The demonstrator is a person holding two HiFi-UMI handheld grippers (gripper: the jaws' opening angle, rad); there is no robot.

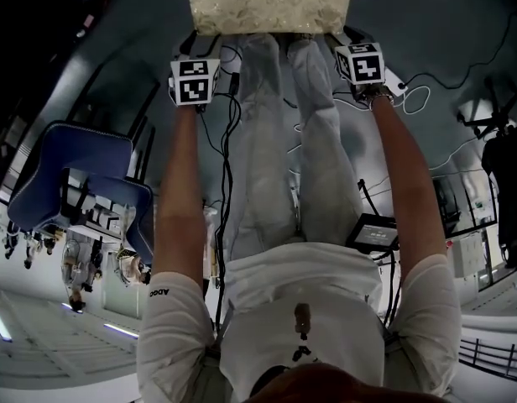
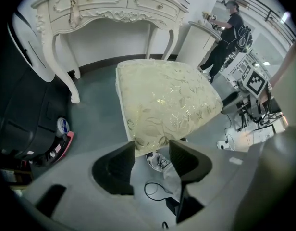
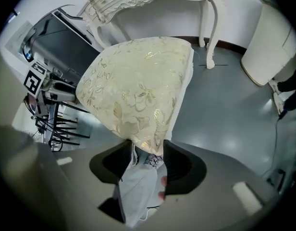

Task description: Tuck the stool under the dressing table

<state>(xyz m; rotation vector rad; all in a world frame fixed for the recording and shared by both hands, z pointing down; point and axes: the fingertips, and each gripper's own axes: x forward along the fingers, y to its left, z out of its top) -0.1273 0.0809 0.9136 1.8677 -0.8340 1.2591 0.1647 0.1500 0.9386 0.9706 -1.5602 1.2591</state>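
A white carved dressing table (image 2: 100,8) is seen against the wall, well beyond the fingers. The stool (image 2: 162,100), topped with a cream floral cushion, is set on the grey floor (image 2: 90,105) between the table and the fingers, not yet tucked under. One near corner of the cushion is seen just ahead of the spread fingers (image 2: 117,170) of the left gripper (image 2: 152,147). The other corner is framed between the spread fingers (image 3: 184,165) of the right gripper (image 3: 148,148).
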